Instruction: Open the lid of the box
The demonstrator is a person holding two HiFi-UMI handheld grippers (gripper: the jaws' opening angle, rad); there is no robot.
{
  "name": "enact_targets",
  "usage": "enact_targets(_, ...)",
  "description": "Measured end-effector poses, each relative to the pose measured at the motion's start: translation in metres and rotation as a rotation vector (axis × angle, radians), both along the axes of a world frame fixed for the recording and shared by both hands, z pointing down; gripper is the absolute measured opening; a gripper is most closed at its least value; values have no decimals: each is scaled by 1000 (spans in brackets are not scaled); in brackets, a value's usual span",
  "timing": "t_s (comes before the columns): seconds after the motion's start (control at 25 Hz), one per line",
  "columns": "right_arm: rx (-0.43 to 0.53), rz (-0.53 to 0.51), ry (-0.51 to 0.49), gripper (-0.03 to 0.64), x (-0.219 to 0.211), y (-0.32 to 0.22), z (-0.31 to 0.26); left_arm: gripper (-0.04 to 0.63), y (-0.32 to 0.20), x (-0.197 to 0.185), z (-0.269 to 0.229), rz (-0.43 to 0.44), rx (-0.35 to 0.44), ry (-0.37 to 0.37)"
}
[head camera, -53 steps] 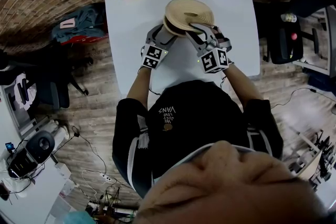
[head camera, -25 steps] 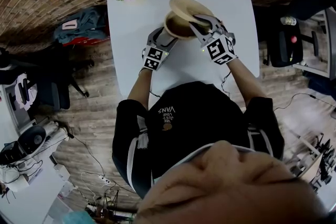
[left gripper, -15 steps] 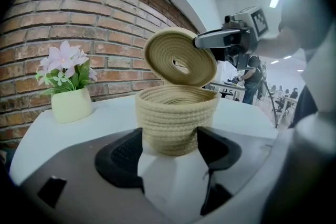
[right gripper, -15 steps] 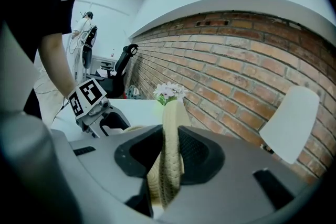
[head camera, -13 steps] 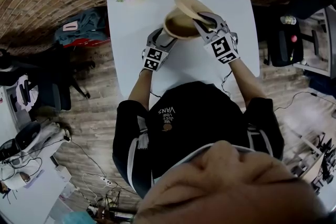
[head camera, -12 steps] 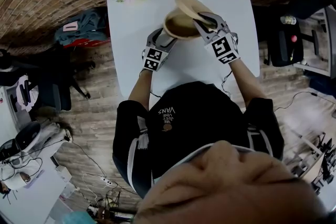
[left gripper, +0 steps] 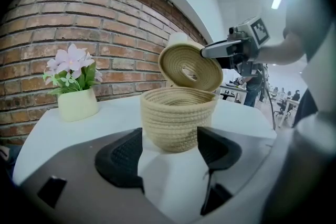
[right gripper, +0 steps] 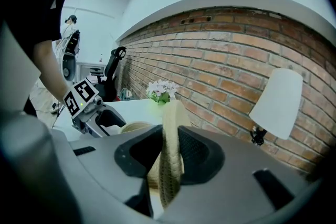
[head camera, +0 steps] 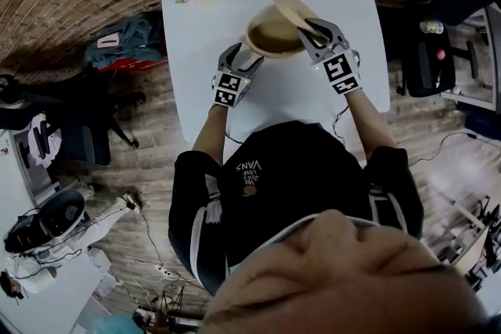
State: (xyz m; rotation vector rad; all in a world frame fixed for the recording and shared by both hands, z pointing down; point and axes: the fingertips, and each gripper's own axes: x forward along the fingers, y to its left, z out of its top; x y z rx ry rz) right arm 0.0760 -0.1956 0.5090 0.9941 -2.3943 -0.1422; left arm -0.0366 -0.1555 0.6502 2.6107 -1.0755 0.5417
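Lid [head camera: 290, 9] has tipped up steeper; it's a flat coiled-rope disc, pinched edge-on btwn right gripper [head camera: 313, 30] pads. I see left gripper [head camera: 249, 53] jaws wide, w/ round woven box [head camera: 274, 36] just ahead on smooth white table [head camera: 202, 27].

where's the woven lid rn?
Head view, upper centre: the woven lid stands tilted on edge over the rope basket's right rim, clamped in the right gripper.
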Motion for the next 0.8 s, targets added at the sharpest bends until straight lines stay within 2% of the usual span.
enact_targets(0.44, -41, 151, -117, 86, 32, 6, 2, 316, 8, -14, -23, -46, 30, 41)
enact_targets(0.8, -58, 246, -171, 86, 51, 24, 7, 316, 13, -22, -52, -89, 74, 88)
